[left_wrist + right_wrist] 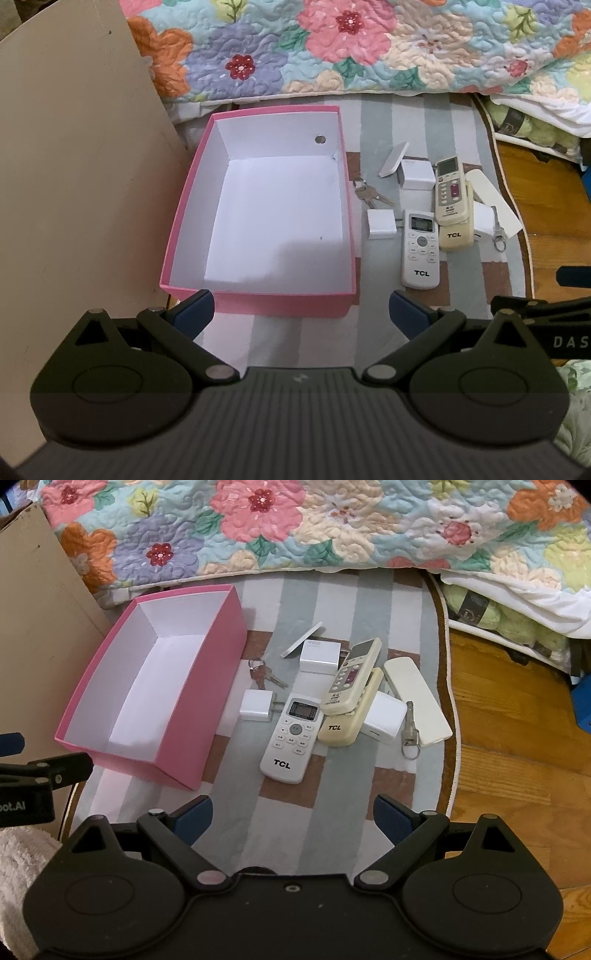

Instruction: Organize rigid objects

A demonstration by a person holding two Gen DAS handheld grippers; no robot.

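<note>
An empty pink box (258,302) (221,642) with a white inside stands on a striped rug. To its right lie a white TCL remote (421,247) (291,734), two cream remotes stacked (452,206) (351,690), white chargers (380,223) (256,705), keys (369,194) (266,675), a key on a ring (410,727) and a white flat case (417,701). My left gripper (301,314) is open and empty just in front of the box. My right gripper (293,819) is open and empty in front of the white remote.
A flowered quilt (295,524) hangs along the back. A beige board (74,184) stands left of the box. Wooden floor (517,738) lies right of the rug. Green yarn balls (509,620) sit under the bedding at the right.
</note>
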